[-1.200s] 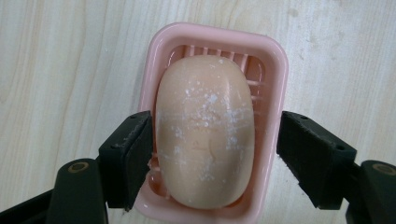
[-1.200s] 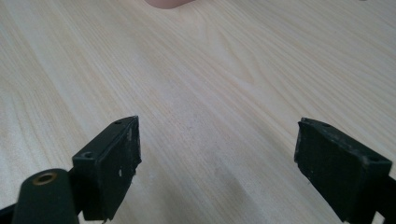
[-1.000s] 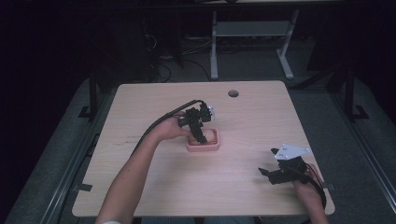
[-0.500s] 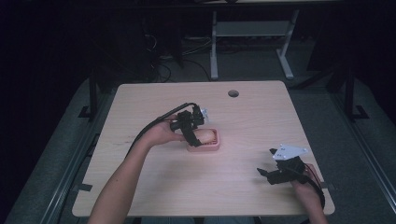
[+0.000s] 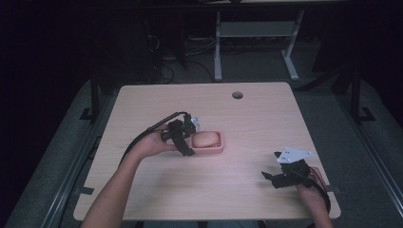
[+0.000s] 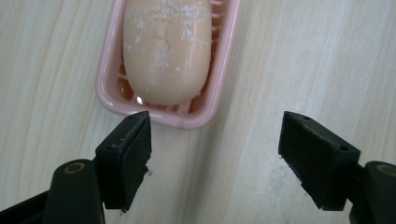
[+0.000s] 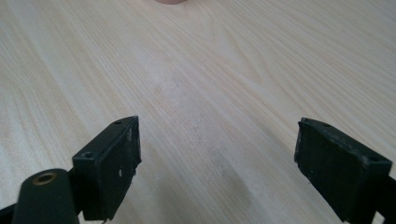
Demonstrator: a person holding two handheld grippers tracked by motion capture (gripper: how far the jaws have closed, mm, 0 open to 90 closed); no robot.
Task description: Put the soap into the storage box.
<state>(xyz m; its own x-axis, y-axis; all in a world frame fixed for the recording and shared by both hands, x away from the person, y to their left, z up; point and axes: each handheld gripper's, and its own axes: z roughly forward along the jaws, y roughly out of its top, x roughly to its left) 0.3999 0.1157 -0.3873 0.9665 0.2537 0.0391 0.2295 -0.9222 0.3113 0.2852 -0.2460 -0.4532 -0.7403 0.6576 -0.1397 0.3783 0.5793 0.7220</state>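
soap bar (image 6: 166,49) is seen seated in pink soap dish (image 6: 205,100), just ahead of left gripper (image 6: 215,140), jaws spread wide, nothing held. placement is judged done; little seems left. right gripper (image 7: 217,161) is parked well apart, jaws open, empty. pale wood table (image 5: 256,114); room is dark.

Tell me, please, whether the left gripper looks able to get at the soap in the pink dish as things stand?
Probably yes. The left gripper is open right beside the pink dish, and the soap lies uncovered on it with nothing in between.
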